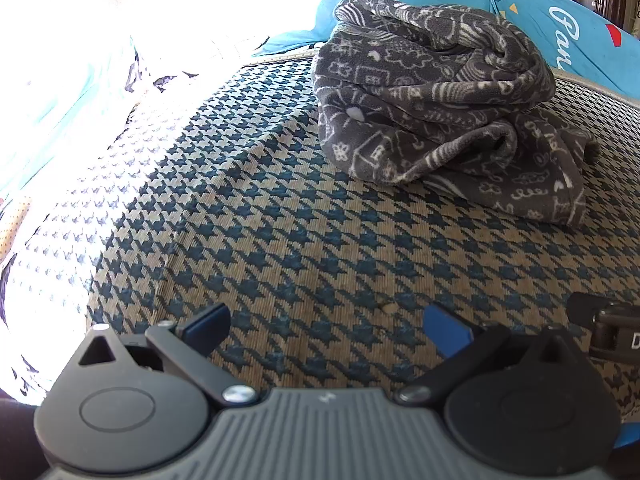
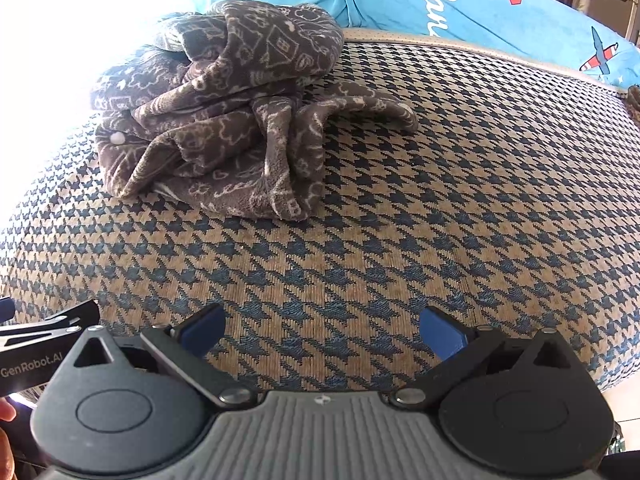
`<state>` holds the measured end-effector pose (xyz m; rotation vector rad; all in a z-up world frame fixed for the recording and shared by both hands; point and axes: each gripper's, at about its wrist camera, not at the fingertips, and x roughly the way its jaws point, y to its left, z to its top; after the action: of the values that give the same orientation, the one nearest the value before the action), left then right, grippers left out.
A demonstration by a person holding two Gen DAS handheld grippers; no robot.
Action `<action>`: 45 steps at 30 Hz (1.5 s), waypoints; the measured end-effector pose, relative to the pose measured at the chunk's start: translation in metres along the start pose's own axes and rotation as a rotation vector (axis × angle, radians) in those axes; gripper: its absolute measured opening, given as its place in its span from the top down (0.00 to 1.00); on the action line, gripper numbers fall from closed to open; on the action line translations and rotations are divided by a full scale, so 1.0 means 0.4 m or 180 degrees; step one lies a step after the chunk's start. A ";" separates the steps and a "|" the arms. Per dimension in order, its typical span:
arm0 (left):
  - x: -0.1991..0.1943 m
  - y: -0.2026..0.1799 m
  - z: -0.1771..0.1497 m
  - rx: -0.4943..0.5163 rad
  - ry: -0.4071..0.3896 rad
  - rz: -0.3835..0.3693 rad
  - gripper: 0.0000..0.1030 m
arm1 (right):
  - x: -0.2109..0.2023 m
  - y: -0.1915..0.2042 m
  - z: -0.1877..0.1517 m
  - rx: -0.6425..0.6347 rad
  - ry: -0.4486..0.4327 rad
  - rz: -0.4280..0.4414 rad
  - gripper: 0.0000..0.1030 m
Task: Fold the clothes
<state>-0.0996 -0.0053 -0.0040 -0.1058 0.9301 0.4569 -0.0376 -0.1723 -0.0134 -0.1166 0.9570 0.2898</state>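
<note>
1. One grey patterned fleece garment [image 1: 436,108] lies crumpled in a heap on the houndstooth bed cover [image 1: 280,240], toward the far side, just in front of a blue printed pillow [image 1: 580,20]. A small white button shows on it in the right wrist view.
2. The left gripper [image 1: 326,326] hangs over bare cover, well short of the heap, its two blue pads spread wide with nothing between them.
3. The right gripper [image 2: 322,328] is likewise wide open and empty, near the left one; the heap sits ahead and to its left.
4. Judged risk: the heap hides hems and sleeves, so a blind pinch may catch several layers at once and lift a knot rather than an edge.
5. The thick fleece could also slip from a shallow bite, or the pads could snag the cover underneath.
6. Count: one garment, two grippers, one pillow visible.
</note>
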 end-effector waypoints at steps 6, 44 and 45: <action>0.003 0.015 0.000 0.0010 -0.0008 -0.0012 0.00 | 0.002 0.005 0.000 -0.0036 -0.0001 0.0012 0.00; 0.006 0.056 -0.003 0.0189 -0.0047 -0.0174 0.00 | 0.010 0.001 -0.001 -0.0084 0.0012 0.0007 0.00; 0.006 0.056 -0.002 0.0189 -0.0046 -0.0181 0.00 | 0.010 0.001 -0.001 -0.0088 0.0011 0.0005 0.00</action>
<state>-0.1085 0.0155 -0.0039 -0.0746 0.9234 0.3768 -0.0357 -0.1712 -0.0169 -0.1416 0.9568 0.3043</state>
